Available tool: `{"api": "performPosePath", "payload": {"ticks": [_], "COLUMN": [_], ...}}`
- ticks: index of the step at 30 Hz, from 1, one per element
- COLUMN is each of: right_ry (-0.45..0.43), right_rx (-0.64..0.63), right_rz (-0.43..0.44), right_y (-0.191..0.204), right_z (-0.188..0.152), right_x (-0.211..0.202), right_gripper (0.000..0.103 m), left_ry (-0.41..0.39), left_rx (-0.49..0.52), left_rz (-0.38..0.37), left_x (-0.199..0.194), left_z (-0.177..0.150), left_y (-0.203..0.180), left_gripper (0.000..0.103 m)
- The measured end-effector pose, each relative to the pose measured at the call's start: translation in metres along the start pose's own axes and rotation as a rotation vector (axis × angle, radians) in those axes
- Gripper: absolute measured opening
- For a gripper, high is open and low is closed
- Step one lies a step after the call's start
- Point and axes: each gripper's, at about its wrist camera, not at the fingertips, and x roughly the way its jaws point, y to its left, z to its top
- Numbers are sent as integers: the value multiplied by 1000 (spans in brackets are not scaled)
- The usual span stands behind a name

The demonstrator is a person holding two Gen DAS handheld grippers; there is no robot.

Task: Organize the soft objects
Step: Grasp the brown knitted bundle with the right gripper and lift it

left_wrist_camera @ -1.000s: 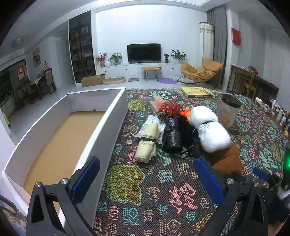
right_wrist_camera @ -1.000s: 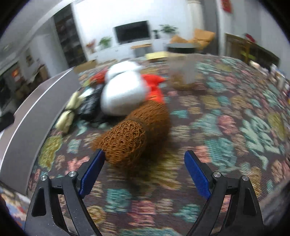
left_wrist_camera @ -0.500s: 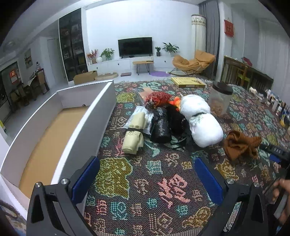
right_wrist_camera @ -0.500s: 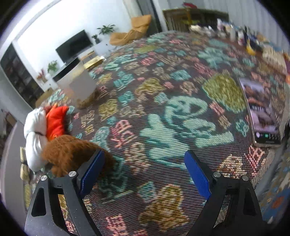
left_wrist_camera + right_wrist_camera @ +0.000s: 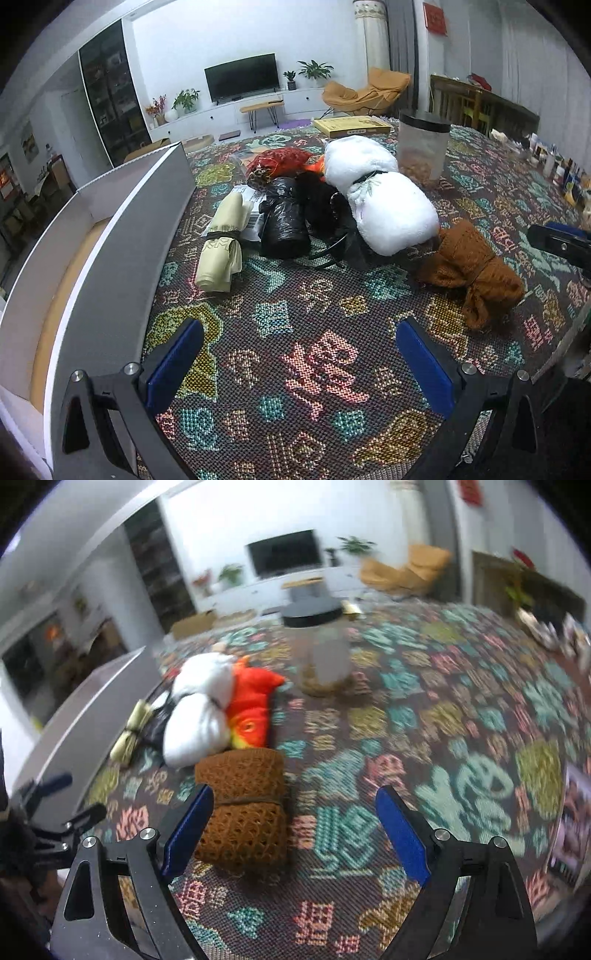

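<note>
- At far left stands a long white-walled cardboard box with a tan floor (image 5: 122,236), along the left edge of the patterned woven tablecloth (image 5: 317,354); it is probably where the soft things go.
- The left gripper (image 5: 299,358) hovers over bare cloth, its blue-padded jaws spread wide and holding nothing.
- Ahead of it lies a row of soft bundles: a pale yellow rolled cloth tied with a black band (image 5: 221,247), a black plastic bundle (image 5: 286,221), then a white plush pillow cinched at its middle (image 5: 384,199).
- Right of these rests the brown knitted mesh roll tied around its middle (image 5: 243,805), just beside the pillow.
- The right gripper (image 5: 295,830) is wide open and empty; the roll sits between its jaws, tight against the left pad (image 5: 188,830), with a gap to the right one.
- The roll's long axis runs away from this gripper, in line with the fingers, so closing would squeeze it across its width.
- The right gripper is clearly nearer; the left is well apart.
</note>
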Motion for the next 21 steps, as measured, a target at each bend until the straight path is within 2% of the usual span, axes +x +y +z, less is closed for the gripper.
{"api": "performPosePath", "payload": {"ticks": [6, 12, 15, 21], "right_ry": [109, 270, 257, 267], "right_rx": [-24, -136, -171, -137], "right_rz": [78, -15, -27, -19], "right_y": [22, 43, 50, 45], "right_z": [-13, -31, -30, -26], "right_x": [29, 79, 83, 86], "right_gripper": [91, 92, 92, 92], "left_ry": [26, 21, 23, 35], "left_rx": [-30, -27, -21, -22], "left_rz": [14, 19, 24, 24], "left_x": [7, 5, 7, 12], "left_z": [-4, -6, -8, -10], "left_y": [10, 11, 11, 11], "left_gripper": [103, 103, 103, 103]}}
